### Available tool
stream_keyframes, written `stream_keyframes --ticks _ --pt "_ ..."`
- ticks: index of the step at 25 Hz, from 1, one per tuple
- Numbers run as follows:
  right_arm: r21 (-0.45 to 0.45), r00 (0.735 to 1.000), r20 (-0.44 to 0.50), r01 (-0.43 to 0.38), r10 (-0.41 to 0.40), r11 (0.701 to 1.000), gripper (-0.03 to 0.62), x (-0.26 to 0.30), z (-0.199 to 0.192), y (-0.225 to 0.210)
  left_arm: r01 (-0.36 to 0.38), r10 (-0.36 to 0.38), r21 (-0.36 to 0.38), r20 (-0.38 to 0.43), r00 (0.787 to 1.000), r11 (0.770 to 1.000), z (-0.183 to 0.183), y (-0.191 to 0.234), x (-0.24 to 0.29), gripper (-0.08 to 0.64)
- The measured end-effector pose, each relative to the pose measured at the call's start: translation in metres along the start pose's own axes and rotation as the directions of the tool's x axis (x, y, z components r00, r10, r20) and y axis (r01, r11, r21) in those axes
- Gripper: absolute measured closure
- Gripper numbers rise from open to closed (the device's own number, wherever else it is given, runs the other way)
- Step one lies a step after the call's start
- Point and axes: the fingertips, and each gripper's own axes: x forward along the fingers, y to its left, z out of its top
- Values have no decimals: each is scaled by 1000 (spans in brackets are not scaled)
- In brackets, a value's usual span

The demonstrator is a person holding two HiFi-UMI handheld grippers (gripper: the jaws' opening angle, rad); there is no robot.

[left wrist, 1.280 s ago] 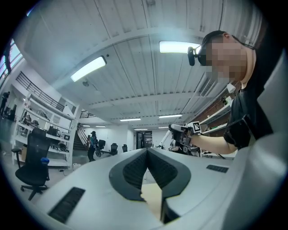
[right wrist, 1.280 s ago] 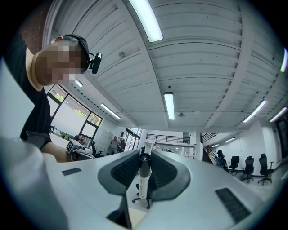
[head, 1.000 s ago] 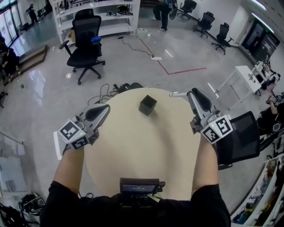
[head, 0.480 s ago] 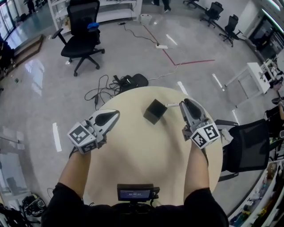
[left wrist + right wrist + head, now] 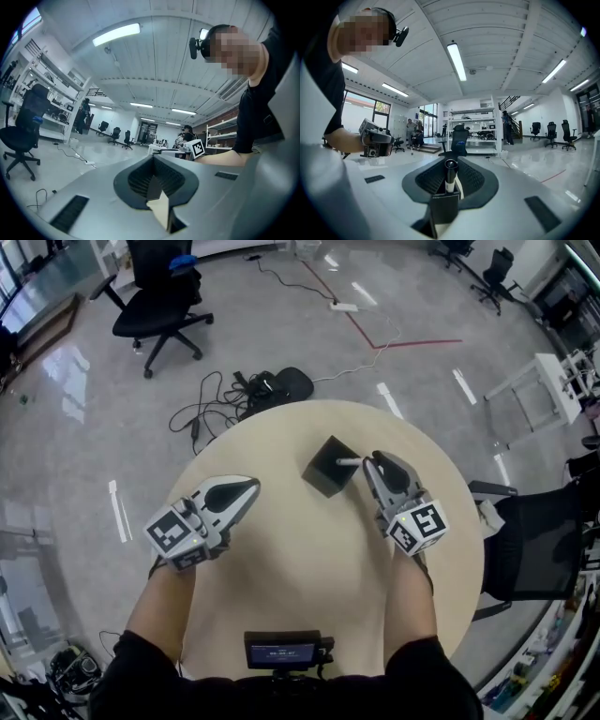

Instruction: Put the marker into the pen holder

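A black cube-shaped pen holder (image 5: 328,468) stands on the round beige table (image 5: 281,568), toward its far side. My right gripper (image 5: 368,463) is shut on the marker (image 5: 349,462), whose pale end reaches over the holder's right edge. In the right gripper view the marker (image 5: 450,176) stands between the jaws, its lower end at the mouth of the pen holder (image 5: 444,212). My left gripper (image 5: 251,487) hovers over the table's left part, shut and holding nothing. In the left gripper view only a sliver of table shows below the left gripper (image 5: 157,185).
A black device (image 5: 284,650) sits at the table's near edge. On the floor beyond the table lie cables and a black bag (image 5: 277,385). One black office chair (image 5: 530,540) stands close on the right, another (image 5: 155,306) farther off at the back left.
My right gripper has carried the marker leftward from the table's right edge to the pen holder. The left gripper has barely shifted. The head view has tilted down.
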Motion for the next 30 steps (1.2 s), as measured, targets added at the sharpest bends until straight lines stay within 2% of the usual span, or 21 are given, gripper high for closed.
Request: stream_keyframes --ticks 7,11,13,16,22,26,30 --pt "-79 998 -57 3 -7 997 505 21 -25 1 16 -16 -24 7 1000 1000 -11 1 9 563" --pt "-110 996 -85 2 -11 994 505 29 -37 5 30 -30 -11 20 999 999 -17 2 9 563" --pt "-110 996 -84 6 -15 994 505 30 -40 6 27 -27 -35 11 1000 999 -19 3 8 563" --pt "-99 997 -69 17 -24 995 505 29 -41 3 43 -41 -46 40 998 998 -21 3 8 563" --pt "-87 997 -70 24 -31 996 505 29 -43 0 30 -29 -63 23 999 998 -28 1 10 563" --pt "-74 998 -53 26 -30 997 503 25 -33 2 29 -27 -63 36 999 998 -23 -2 7 563" --pt "-50 997 1 74 -74 996 502 8 -2 -3 28 -25 -48 53 998 998 -6 -10 1 563"
